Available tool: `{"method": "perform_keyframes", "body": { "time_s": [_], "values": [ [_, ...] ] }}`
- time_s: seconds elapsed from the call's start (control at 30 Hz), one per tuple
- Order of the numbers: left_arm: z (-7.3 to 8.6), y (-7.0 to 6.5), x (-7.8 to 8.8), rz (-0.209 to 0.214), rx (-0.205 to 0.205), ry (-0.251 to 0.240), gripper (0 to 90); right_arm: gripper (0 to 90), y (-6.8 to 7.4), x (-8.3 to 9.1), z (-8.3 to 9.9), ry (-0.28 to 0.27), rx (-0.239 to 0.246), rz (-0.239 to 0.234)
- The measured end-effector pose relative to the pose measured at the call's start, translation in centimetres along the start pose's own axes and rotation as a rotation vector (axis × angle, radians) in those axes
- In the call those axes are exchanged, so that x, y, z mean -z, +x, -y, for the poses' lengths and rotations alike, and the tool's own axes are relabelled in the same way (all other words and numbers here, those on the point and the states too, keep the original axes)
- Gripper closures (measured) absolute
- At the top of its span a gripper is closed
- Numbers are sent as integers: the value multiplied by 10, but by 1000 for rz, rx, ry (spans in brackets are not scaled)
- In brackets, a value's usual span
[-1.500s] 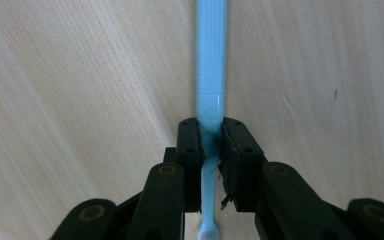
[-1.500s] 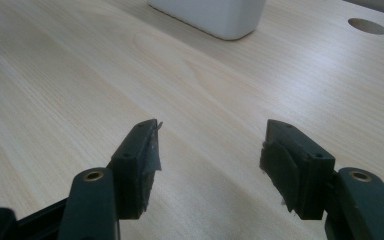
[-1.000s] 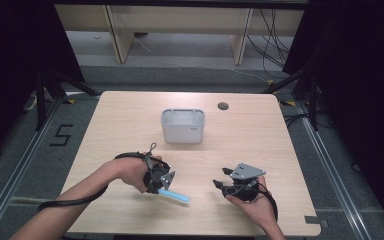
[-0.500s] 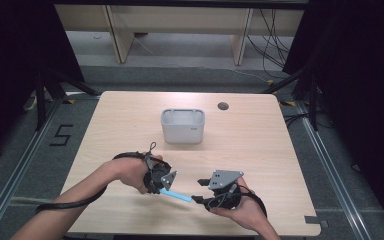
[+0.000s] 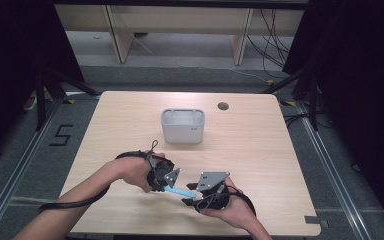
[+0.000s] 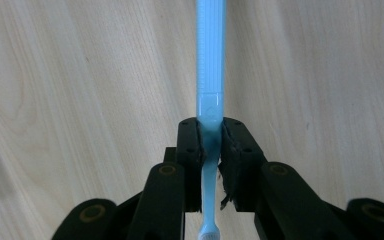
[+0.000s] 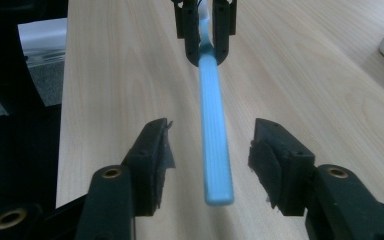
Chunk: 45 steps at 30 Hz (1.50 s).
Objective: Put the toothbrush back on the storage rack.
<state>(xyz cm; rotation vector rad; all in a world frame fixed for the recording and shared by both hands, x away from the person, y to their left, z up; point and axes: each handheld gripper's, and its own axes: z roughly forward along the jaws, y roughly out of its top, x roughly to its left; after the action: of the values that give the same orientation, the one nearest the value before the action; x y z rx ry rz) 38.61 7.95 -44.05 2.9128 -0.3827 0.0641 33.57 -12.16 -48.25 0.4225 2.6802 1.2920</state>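
Observation:
A light blue toothbrush (image 5: 179, 190) hangs just above the table, with my left gripper (image 5: 169, 181) shut on its neck. In the left gripper view the handle (image 6: 211, 60) runs straight away from the pinching jaws (image 6: 211, 145), and the bristle end sits back between the fingers. My right gripper (image 5: 190, 194) faces it from the right. In the right gripper view the handle's free end (image 7: 215, 150) lies between the two pads (image 7: 156, 150), with a gap on each side. These jaws have just been closing. The left gripper (image 7: 205, 30) shows farther off, clamped on the brush.
A grey rectangular container (image 5: 182, 126) stands at the middle of the wooden table (image 5: 260, 150), beyond both hands. A round cable hole (image 5: 223, 106) lies behind it to the right. The table's front edge is close under the hands. Cables trail from both grippers.
My right gripper has moved left across the table to the toothbrush, so its jaws now flank the handle's end. The left gripper and the brush have stayed put.

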Motion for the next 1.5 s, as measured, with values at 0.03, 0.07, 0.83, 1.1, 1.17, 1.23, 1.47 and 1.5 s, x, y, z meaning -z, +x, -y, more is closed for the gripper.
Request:
{"method": "perform_keyframes", "body": {
  "time_s": [0.03, 0.07, 0.83, 1.1, 1.17, 1.23, 1.47, 1.5],
  "values": [
    [-1, 0, 0, 1, 2, -4, 786, 532, 0, -1, 0, 0, -4, -2],
    [-1, 0, 0, 3, 3, -10, 786, 549, -1, -2, 0, -2, 3, -8],
    [-9, -5, 3, -2, -2, -30, 784, 787, -4, -5, 2, 21, -25, -41],
    [2, -12, 18, -154, 76, -160, 650, 788, -9, 2, 8, 34, -51, 12],
    [7, -17, 21, -193, 120, -209, 620, 787, -13, 5, 12, 21, -78, 45],
    [10, -20, 21, -210, 133, -231, 588, 787, -13, 8, 15, 19, -120, 76],
    [42, -40, 0, -356, 379, -560, 430, 787, -27, 28, 24, -160, -227, 280],
    [42, -40, 0, -356, 379, -560, 414, 787, -27, 28, 24, -160, -227, 280]
  ]
}}
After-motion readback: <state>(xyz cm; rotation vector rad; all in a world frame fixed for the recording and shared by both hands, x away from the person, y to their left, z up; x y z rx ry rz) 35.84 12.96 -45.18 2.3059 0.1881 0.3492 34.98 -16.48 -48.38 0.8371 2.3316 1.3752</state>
